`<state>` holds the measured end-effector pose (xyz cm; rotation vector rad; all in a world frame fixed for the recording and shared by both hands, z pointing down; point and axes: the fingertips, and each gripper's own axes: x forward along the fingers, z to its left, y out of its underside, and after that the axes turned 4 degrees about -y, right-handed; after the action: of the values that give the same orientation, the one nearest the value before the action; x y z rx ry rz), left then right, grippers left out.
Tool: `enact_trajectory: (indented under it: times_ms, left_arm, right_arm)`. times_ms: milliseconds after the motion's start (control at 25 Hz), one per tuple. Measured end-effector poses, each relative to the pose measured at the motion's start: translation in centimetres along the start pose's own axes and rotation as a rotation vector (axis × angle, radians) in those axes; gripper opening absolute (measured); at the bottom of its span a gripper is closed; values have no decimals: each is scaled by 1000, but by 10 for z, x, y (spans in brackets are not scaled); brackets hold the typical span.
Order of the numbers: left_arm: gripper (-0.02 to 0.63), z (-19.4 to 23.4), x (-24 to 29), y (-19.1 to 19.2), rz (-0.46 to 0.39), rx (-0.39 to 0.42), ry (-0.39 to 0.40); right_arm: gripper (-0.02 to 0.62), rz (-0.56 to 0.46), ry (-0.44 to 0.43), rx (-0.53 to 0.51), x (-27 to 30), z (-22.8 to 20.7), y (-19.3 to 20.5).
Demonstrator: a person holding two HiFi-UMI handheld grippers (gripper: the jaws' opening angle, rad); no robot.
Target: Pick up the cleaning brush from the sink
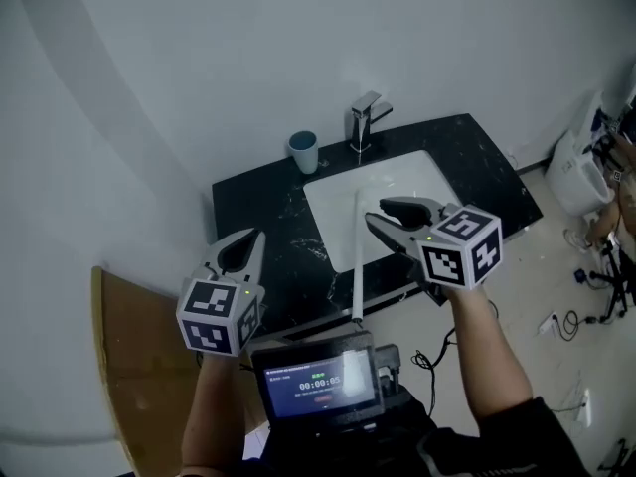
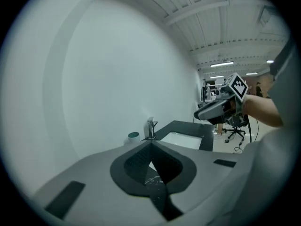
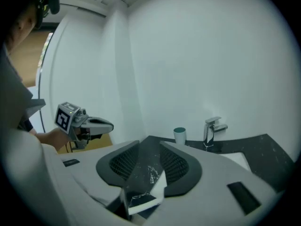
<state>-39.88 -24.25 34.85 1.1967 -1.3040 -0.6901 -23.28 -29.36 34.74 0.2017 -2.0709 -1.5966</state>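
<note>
Seemingly untouched, the cleaning brush is seen only as a thin white handle. It is laid from inside the white sink across the front rim and out past the near edge of the black surface. Its bristle end cannot be made out.

Just right of the handle, the right claw is held over the basin with its jaws parted. In its own view the dark surface and a white corner of the sink are framed in the gap of the right claw, and nothing is gripped.

The left claw is held well apart from the brush, over the left part of the surface. Its tips are pressed together — the left claw is clenched on nothing.

Behind the basin a chrome tap is mounted, and a teal cup is stood just left of it. A small screen with a lit timer is worn at the person's chest. A wooden board is seen at the lower left, below the surface.
</note>
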Motion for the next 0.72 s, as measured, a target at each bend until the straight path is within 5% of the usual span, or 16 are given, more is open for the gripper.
enact_trajectory:
  times_ms: [80, 280, 520, 720]
  left_arm:
    - [12, 14, 16, 2, 8, 4, 27]
    - [12, 35, 65, 35, 71, -38, 198]
    - [13, 56, 123, 82, 187, -78, 241]
    - [14, 61, 154, 117, 286, -54, 232]
  right_arm:
    - [189, 23, 45, 54, 21, -9, 2]
    - [189, 120, 214, 213, 83, -37, 47]
    - [190, 311, 389, 449, 136, -82, 137]
    - [189, 518, 455, 603, 149, -105, 210]
